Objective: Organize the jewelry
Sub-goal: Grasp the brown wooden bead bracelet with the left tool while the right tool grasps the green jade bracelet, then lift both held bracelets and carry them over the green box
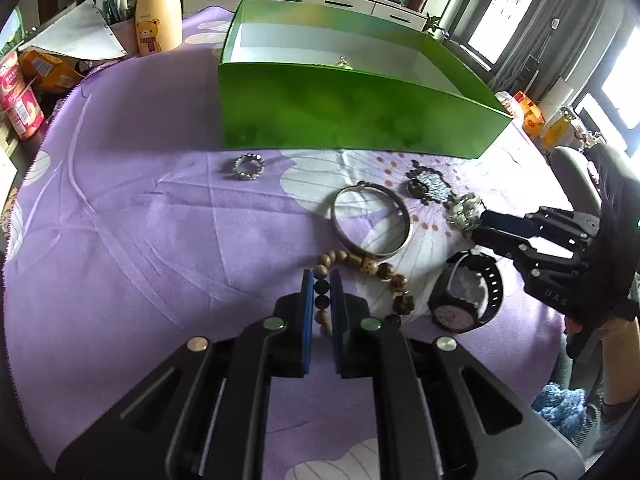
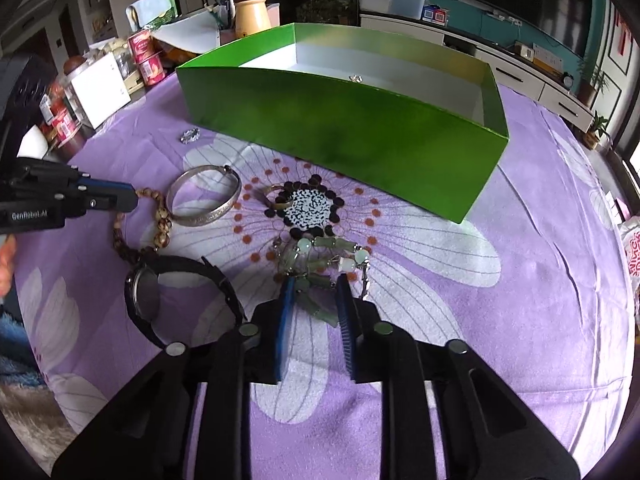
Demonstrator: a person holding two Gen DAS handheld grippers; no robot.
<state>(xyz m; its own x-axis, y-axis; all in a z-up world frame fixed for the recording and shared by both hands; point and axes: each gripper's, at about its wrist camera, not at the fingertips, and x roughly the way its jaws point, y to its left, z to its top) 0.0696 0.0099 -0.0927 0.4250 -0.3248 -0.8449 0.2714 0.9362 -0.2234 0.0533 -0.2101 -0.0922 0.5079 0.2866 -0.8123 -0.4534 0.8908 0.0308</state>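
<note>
My left gripper point(image 1: 322, 276) is shut on a wooden bead bracelet point(image 1: 384, 270) that lies on the purple flowered cloth; it also shows at the left point(image 2: 132, 198). My right gripper point(image 2: 315, 286) stands narrowly open over a jade bead bracelet point(image 2: 320, 248), with a few green beads between its pads. The right gripper point(image 1: 478, 226) reaches in from the right in the left wrist view. A silver bangle point(image 1: 372, 222), a black watch point(image 1: 466, 300), a sparkly ring point(image 1: 249, 167) and a gold ring point(image 2: 280, 200) lie nearby. The open green box point(image 1: 352, 112) stands behind, with one small shiny piece point(image 2: 355, 78) inside.
A bear-printed bottle point(image 1: 156, 12), papers, a pen holder and red cans point(image 1: 20, 96) crowd the table's far left edge. Snack packets point(image 1: 536, 116) sit past the box's right end. A chair back point(image 1: 572, 176) and a person's dark sleeve are at the right.
</note>
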